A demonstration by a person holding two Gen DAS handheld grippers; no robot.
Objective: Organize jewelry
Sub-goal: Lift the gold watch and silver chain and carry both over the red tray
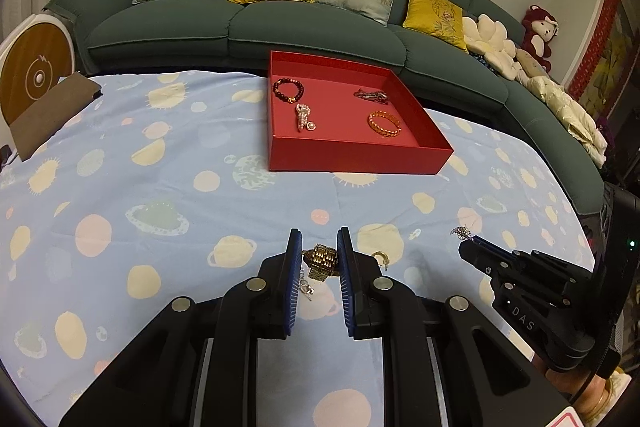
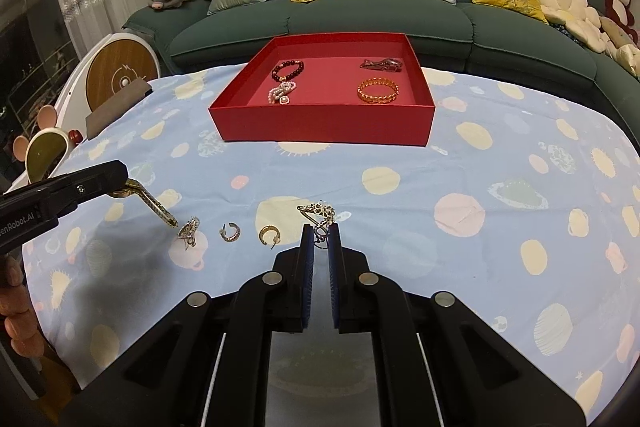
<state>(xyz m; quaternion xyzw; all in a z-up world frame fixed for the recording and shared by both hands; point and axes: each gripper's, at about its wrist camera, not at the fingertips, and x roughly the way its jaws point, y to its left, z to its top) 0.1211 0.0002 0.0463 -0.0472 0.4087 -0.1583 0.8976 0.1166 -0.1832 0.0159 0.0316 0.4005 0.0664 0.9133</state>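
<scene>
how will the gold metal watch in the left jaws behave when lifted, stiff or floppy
Probably floppy: in the right wrist view the gold metal watch has its linked band drooping below the left gripper. It may swing in transit. The smooth links could slip, though the jaws look closed on it.

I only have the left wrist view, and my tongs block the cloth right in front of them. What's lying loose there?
Observer: Three earrings lie in a row on the cloth: a sparkly earring, a small hoop and a gold hoop.
Operator: How does the gold band hang from my left tongs?
Observer: The gold band slants down out of the left tongs, and its tip ends close beside the sparkly earring.
Operator: And the grip on the right?
Observer: The right tongs are shut on the floral piece by a small loop; most of it sticks out past the tips.
</scene>
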